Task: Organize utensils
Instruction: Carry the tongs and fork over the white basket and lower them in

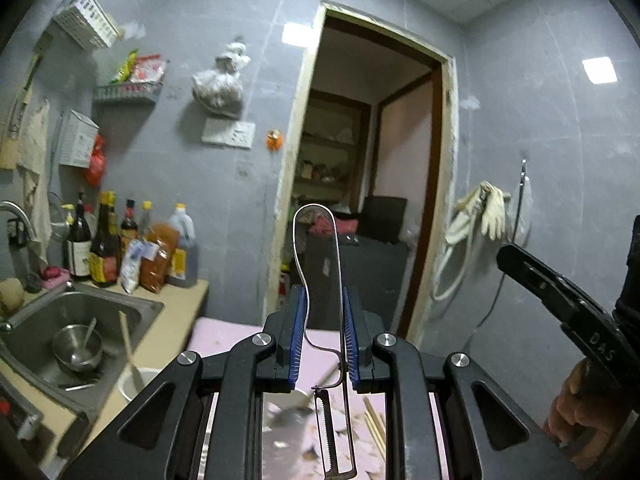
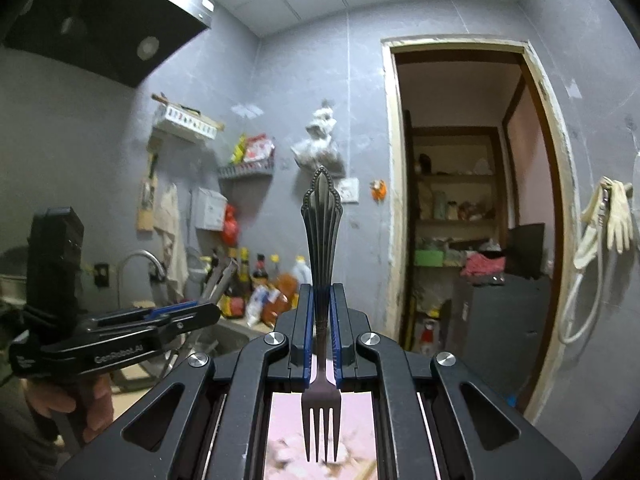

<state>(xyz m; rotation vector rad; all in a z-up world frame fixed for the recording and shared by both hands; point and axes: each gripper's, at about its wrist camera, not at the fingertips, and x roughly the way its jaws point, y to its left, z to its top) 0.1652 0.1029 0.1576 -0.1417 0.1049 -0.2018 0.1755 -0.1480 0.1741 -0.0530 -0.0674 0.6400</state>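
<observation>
Left claw (image 1: 323, 334) clenches a wire-handled peeler (image 1: 320, 280); right claw (image 2: 320, 328) clenches an ornate steel fork (image 2: 320, 248).

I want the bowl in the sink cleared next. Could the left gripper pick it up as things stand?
Probably not. The left gripper is shut on a wire peeler, so its fingers are taken. The bowl lies uncovered in the sink, holding a spoon.

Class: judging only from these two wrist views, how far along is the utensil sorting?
Nothing shows as sorted yet. In hand: the left claw grips a wire peeler; the right claw grips a fork. Left: chopsticks still lie on the pink cloth.
</observation>
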